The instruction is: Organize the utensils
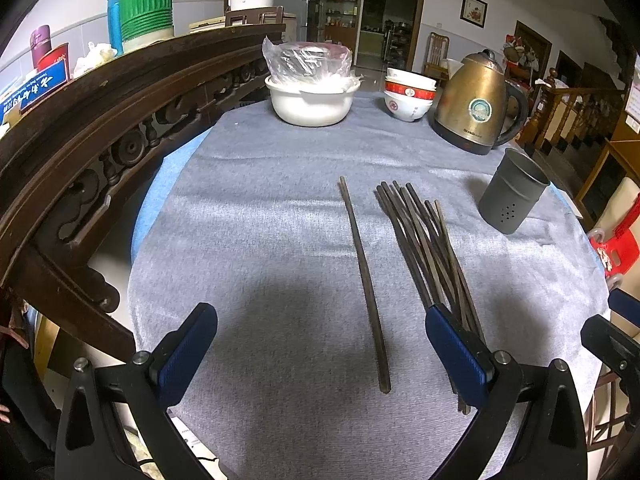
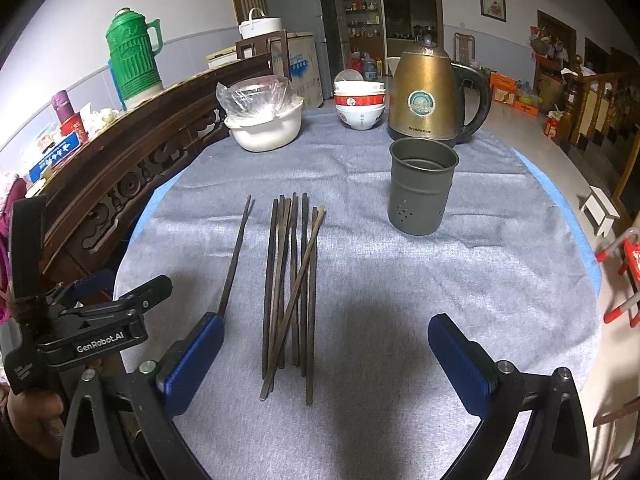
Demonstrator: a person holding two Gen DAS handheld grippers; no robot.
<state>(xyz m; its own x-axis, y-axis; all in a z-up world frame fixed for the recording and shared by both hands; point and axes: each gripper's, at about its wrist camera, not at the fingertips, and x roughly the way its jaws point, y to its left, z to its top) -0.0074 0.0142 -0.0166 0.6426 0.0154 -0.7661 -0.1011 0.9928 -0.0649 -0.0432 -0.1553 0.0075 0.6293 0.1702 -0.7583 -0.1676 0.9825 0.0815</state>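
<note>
Both handheld tools look alike: the black plastic left gripper and black plastic right gripper have triangular-cutout arms, silver screw heads and ribbed blue pads on the jaws. White "GenRobot.AI" lettering marks the left one's body.

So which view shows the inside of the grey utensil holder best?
The right wrist view: the holder stands near centre, its open mouth visible. In the left wrist view it sits toward the right edge, showing only its outer wall and rim.
</note>
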